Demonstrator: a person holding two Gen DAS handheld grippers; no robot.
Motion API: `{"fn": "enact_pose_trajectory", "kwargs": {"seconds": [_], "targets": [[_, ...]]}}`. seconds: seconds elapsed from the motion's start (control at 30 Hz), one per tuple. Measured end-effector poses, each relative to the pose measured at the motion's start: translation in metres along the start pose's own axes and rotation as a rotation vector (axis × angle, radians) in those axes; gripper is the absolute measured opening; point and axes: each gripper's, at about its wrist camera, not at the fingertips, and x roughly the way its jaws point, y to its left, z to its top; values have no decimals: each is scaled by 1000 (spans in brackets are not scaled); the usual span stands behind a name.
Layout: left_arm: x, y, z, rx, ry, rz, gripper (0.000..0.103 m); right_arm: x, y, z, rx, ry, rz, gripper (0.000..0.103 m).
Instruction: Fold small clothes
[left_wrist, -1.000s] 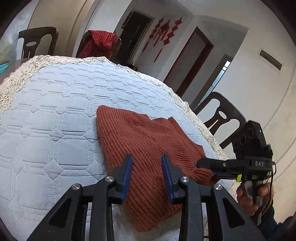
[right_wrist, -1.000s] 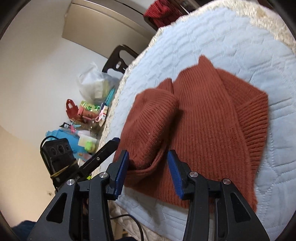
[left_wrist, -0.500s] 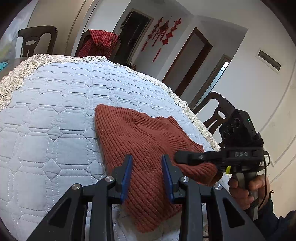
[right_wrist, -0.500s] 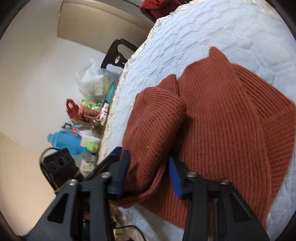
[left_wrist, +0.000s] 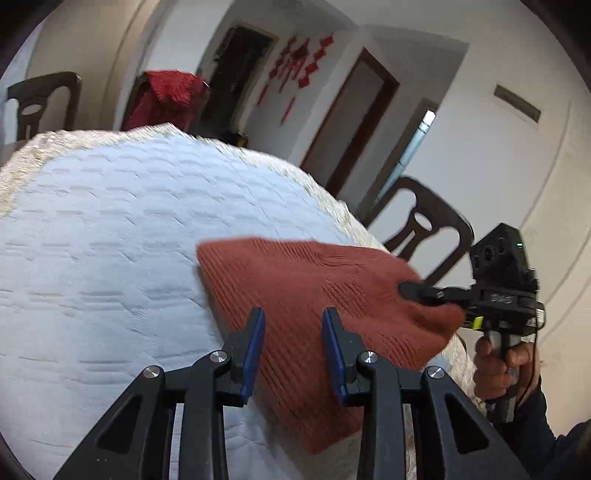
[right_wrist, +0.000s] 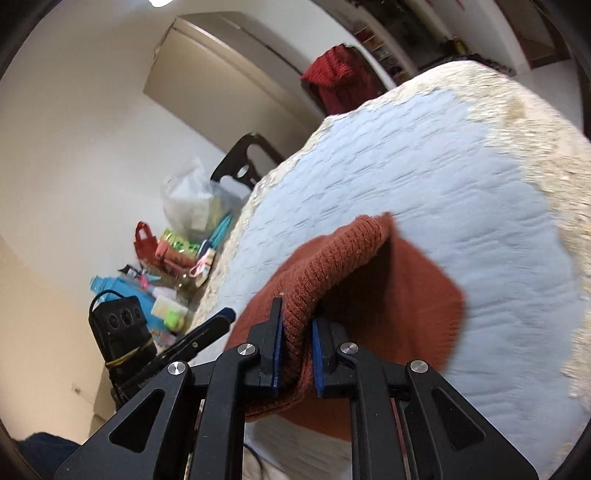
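Rust knit sweater (left_wrist: 317, 291) on quilted table cover (left_wrist: 110, 258) is soft, floppy: right gripper (right_wrist: 297, 341) closing on its folded ribbed edge, left gripper (left_wrist: 293, 347) part-open, empty, near hem.

Rust ribbed sweater (left_wrist: 314, 295), pale-blue quilted cloth (left_wrist: 110, 240)

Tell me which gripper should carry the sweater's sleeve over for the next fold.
Right. The right gripper is closing on the sleeve cuff of the rust sweater, already lifting it. The left gripper hovers with jaws apart, gripping nothing.
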Motion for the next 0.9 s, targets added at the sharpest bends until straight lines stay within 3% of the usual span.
{"fn": "enact_pose_trajectory", "kwargs": {"seconds": [0.1, 0.17, 0.4, 0.5, 0.6, 0.67, 0.77, 0.83, 0.9], "targets": [[13, -5, -9, 16, 41, -3, 35, 13, -32, -15, 67, 62, -78, 13], [13, -7, -11, 38, 37, 11, 35, 13, -45, -19, 100, 51, -46, 13], [5, -11, -6, 40, 29, 22, 35, 9, -27, -4, 3, 36, -58, 13], [7, -13, -5, 57, 33, 21, 35, 13, -36, -11, 19, 75, -63, 15], [9, -19, -6, 78, 44, 38, 35, -2, -47, -18, 66, 41, -78, 23], [6, -23, -2, 91, 40, 28, 35, -19, -37, -17, 28, -13, -90, 23], [4, -34, 4, 128, 21, 14, 35, -41, -5, -15, -74, -75, -39, 23], [7, -41, 4, 155, 28, 12, 35, -39, 15, -19, -146, -69, -29, 23], [11, -43, -2, 171, 53, 13, 35, -24, 20, -28, -179, -6, -53, 23]]}}
